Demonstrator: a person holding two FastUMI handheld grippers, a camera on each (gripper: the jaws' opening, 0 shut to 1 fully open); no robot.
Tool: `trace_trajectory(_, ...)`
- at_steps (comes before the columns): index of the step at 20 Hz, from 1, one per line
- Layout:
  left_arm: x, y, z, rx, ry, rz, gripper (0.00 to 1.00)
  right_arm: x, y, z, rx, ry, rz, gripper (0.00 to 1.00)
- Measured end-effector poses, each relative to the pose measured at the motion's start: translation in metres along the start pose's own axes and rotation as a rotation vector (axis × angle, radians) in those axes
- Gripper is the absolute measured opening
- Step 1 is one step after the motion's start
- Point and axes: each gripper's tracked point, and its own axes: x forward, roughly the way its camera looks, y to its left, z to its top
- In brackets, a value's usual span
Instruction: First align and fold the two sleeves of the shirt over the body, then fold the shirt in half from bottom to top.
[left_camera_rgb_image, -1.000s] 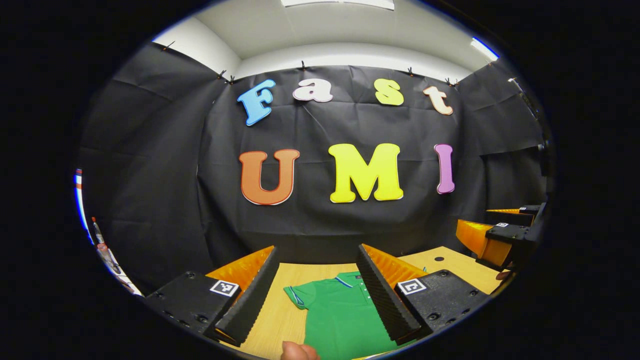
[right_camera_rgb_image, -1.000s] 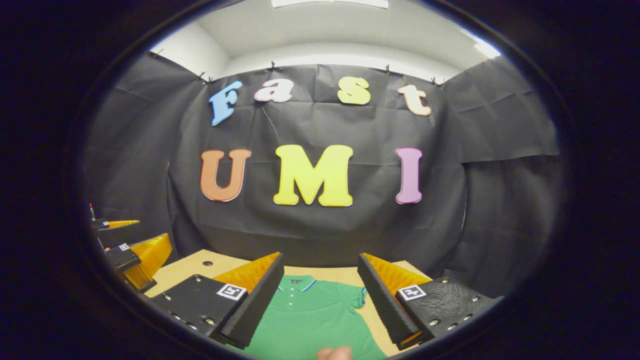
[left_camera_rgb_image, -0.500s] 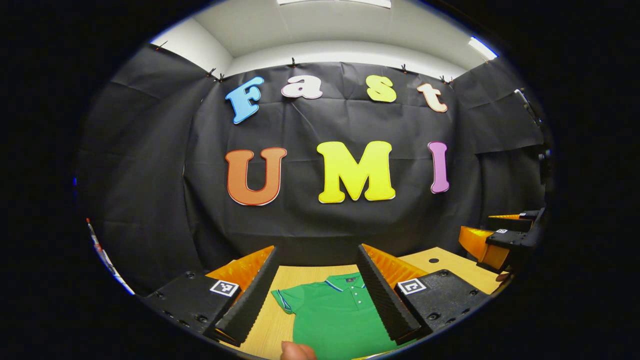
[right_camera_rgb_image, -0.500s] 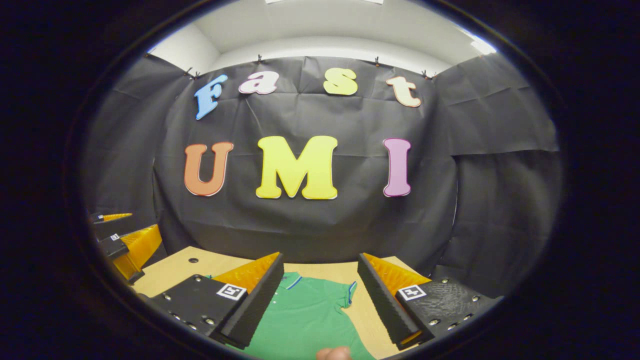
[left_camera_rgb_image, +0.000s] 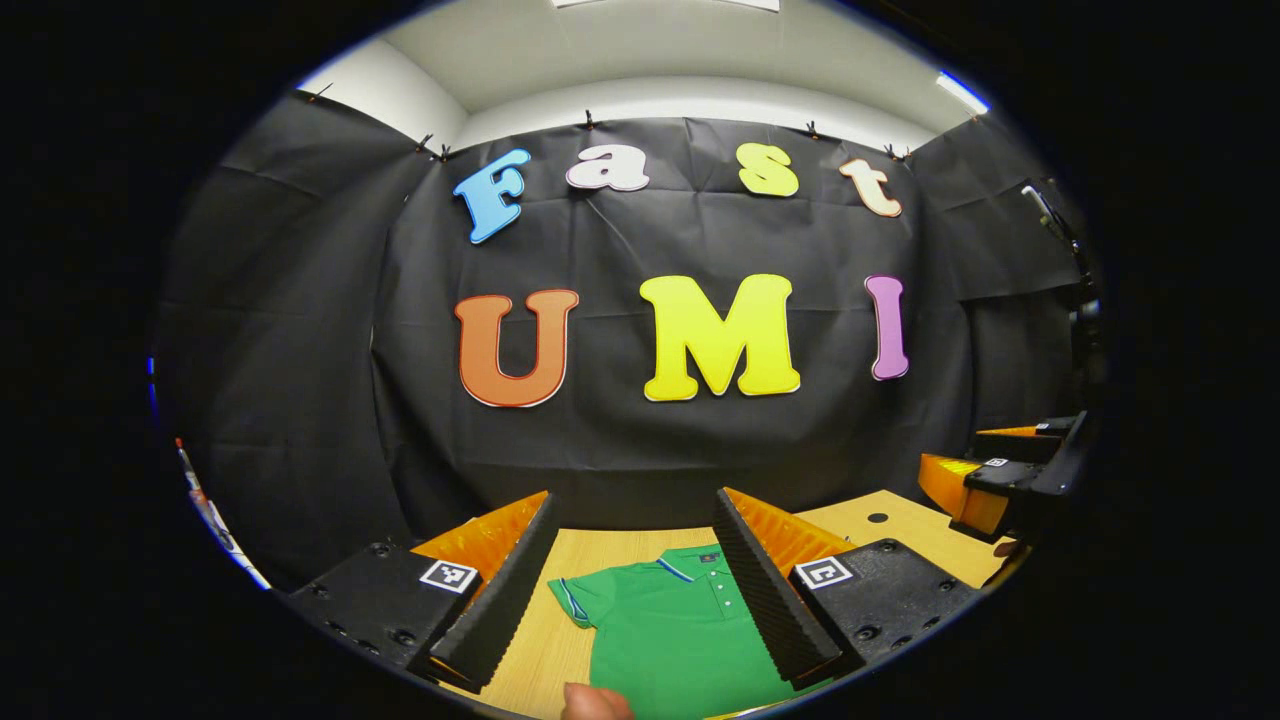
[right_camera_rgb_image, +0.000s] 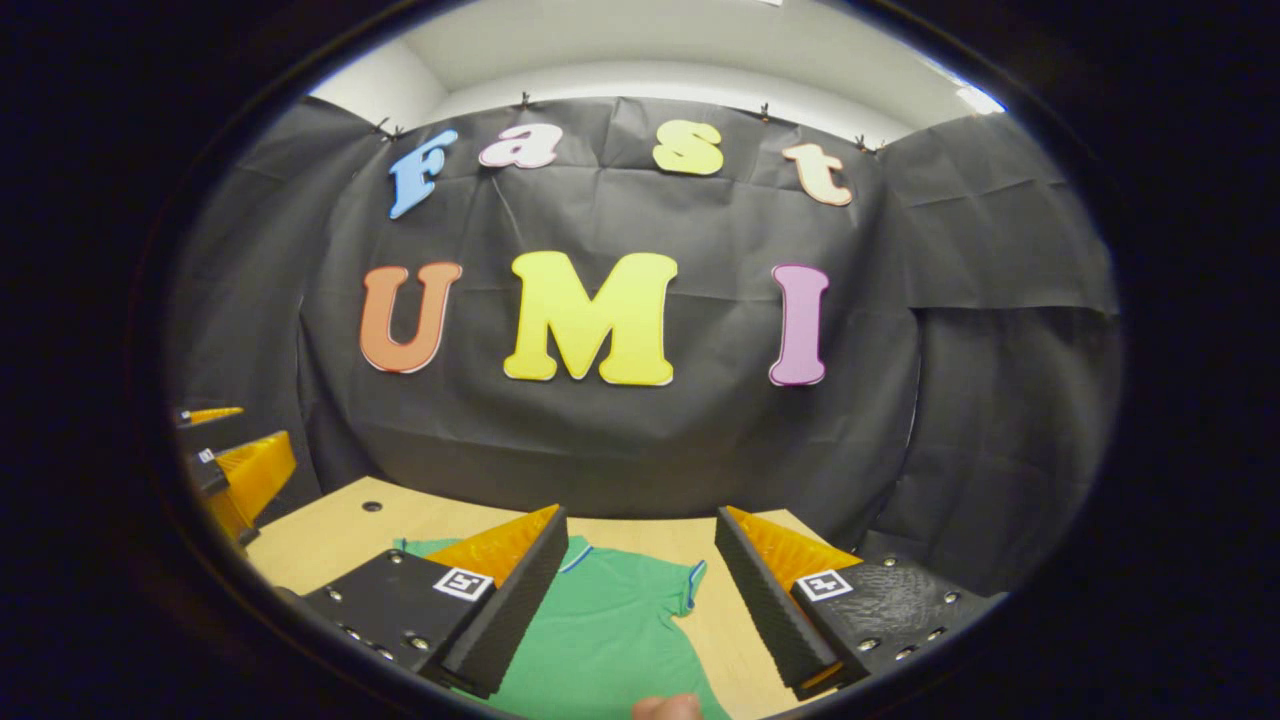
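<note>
A green polo shirt lies flat on the wooden table, collar toward the far wall, its left sleeve spread out. In the right gripper view the same shirt shows its right sleeve near the table's right side. My left gripper hangs open above the shirt's left shoulder, nothing between its fingers. My right gripper is open too, above the shirt's right half. Each gripper appears at the edge of the other's view: the right gripper and the left gripper.
Black cloth walls close the booth behind and on both sides. The table has a small round hole near its far right corner, seen again as a hole. A fingertip shows at the bottom edge of each view.
Both views have swung slightly: the shirt has slid left in the right gripper view, showing more table, and the other gripper sits nearer each view's edge. Both grippers have stayed open.
</note>
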Motion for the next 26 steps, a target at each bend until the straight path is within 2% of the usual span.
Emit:
trace_trajectory(7, -0.005, 0.017, -0.005, 0.018, 0.030, 0.062, 0.99, 0.097, -0.022, -0.034, -0.034, 0.139, 0.008, 0.94)
trace_trajectory(13, -0.012, 0.044, -0.012, 0.013, 0.074, 0.161, 0.99, 0.200, -0.054, -0.089, 0.005, 0.292, -0.035, 0.92)
trace_trajectory(15, -0.014, 0.054, -0.016, 0.007, 0.093, 0.194, 0.99, 0.225, -0.065, -0.112, 0.020, 0.343, -0.059, 0.95)
trace_trajectory(17, -0.014, 0.060, -0.018, 0.006, 0.111, 0.223, 0.99, 0.248, -0.076, -0.140, 0.011, 0.392, -0.087, 0.92)
trace_trajectory(20, -0.014, 0.066, -0.018, 0.012, 0.128, 0.250, 0.99, 0.281, -0.085, -0.183, 0.007, 0.464, -0.111, 0.95)
trace_trajectory(26, -0.005, 0.061, -0.008, 0.033, 0.110, 0.262, 0.99, 0.316, -0.107, -0.245, -0.011, 0.562, -0.170, 0.94)
